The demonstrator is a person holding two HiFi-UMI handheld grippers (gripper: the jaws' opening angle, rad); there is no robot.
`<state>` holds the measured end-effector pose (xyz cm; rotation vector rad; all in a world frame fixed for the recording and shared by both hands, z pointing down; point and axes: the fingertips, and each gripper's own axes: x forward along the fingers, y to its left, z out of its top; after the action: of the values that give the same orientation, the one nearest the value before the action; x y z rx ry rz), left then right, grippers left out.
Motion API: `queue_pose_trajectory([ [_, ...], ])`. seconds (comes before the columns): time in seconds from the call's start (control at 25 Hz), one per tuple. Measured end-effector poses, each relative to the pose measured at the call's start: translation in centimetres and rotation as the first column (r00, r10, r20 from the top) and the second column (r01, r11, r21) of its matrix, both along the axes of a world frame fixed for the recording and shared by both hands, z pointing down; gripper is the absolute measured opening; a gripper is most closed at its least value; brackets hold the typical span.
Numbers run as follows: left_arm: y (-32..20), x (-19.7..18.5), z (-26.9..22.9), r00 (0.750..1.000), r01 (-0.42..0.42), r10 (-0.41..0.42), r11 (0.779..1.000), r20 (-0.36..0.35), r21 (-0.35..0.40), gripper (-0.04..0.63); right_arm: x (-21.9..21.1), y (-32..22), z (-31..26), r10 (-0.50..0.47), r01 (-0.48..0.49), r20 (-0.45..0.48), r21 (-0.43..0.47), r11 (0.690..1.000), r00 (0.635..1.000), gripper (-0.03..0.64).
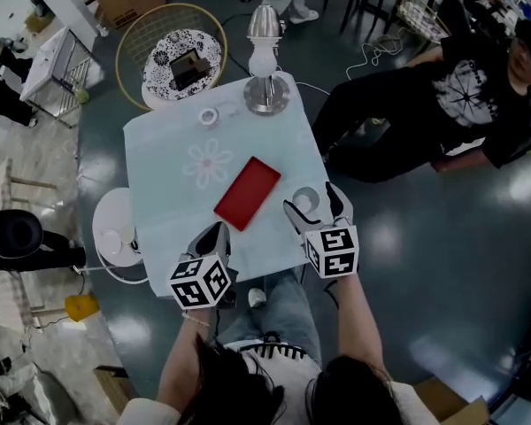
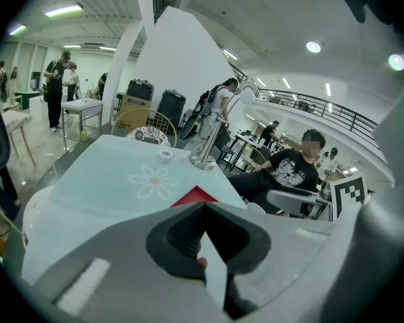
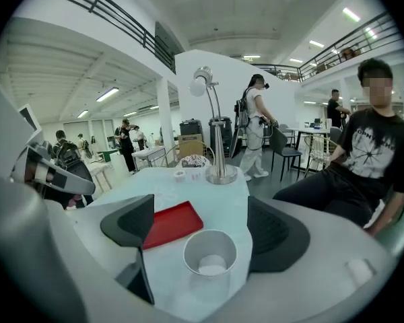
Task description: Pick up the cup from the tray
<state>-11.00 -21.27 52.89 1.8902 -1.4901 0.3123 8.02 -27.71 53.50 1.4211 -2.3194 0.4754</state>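
Silver lamp (image 1: 265, 94) and small white ring (image 1: 209, 116) on pale table (image 1: 164, 153), seated person (image 1: 442, 96) nearby

The white, round plastic cup (image 3: 210, 256) stands upright with its open mouth upward on the pale tabletop (image 1: 173, 149), near the table's right edge. It is off the flat red rectangular tray (image 1: 247, 193), just beside that tray's right side. The tray lies flat, set diagonally mid-table.

The fingers (image 2: 108, 254) hide most of the tray (image 2: 196, 196).
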Motion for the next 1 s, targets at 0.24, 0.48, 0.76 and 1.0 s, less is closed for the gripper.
queue_pose_trajectory([
  [0.24, 1.4, 1.3, -3.4, 0.998, -0.06, 0.061, 0.995, -0.002, 0.083, 0.0, -0.6, 2.9, -4.0, 0.014, -0.014, 0.004, 0.045, 0.999, 1.0, 0.417],
  [0.48, 4.0, 1.4, -7.2, 0.993, -0.115, 0.105, 0.977, 0.062, 0.182, 0.0, -1.3, 7.7, -7.4, 0.022, -0.022, 0.004, 0.084, 0.996, 1.0, 0.178],
  [0.76, 7.5, -0.7, -8.6, 0.996, -0.063, 0.05, 0.979, 0.068, 0.195, 0.0, -3.3, 12.5, -9.6, 0.032, -0.021, -0.07, 0.151, 0.988, 0.997, 0.025],
  [1.0, 10.0, -1.6, -9.6, 0.994, -0.079, 0.061, 0.973, 0.087, 0.216, 0.0, -5.6, 16.0, -10.4, 0.028, -0.023, -0.031, 0.147, 0.989, 0.999, 0.023],
])
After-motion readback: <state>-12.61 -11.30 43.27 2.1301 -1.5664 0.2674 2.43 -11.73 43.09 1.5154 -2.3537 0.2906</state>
